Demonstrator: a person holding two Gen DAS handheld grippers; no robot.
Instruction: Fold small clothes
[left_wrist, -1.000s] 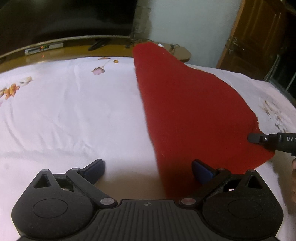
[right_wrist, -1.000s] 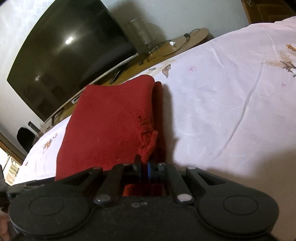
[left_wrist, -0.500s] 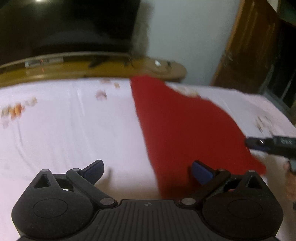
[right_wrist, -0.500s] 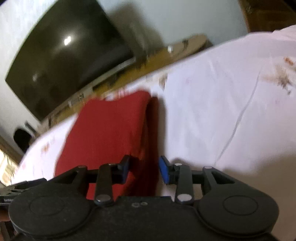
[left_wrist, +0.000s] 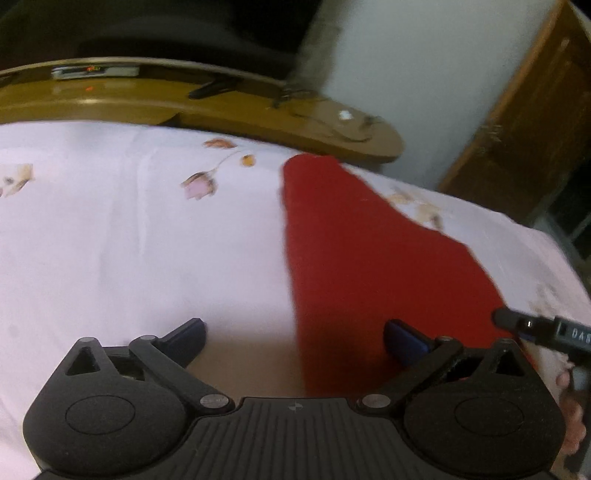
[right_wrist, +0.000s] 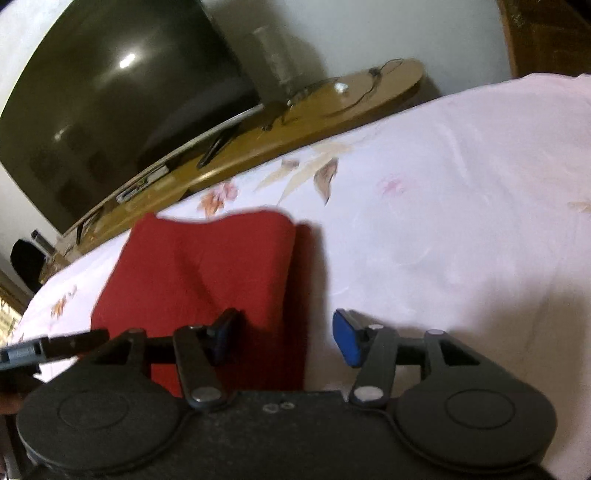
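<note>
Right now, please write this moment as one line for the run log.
phase: between folds | left gripper: open, empty | right gripper: open, empty | red cloth: folded, lying on bedsheet

The left gripper (left_wrist: 293, 341) fills the bottom of the frame, its blue-padded fingers (left_wrist: 404, 341) spread wide apart and holding nothing; the right-hand pad lies over the lower part of a red cloth (left_wrist: 369, 266), the left-hand pad over bare sheet; the cloth lies flat on a white bed sheet (left_wrist: 129, 251) printed with faint flowers, running from the lower centre up to a narrow end in the upper middle; at the right edge the tip of the right gripper (left_wrist: 517, 325) reaches in — just beside the cloth's right corner; behind the bed, across the upper left, a curved wooden counter (left_wrist: 229, 110); a wooden door (left_wrist: 524, 125) stands upper right.
</note>
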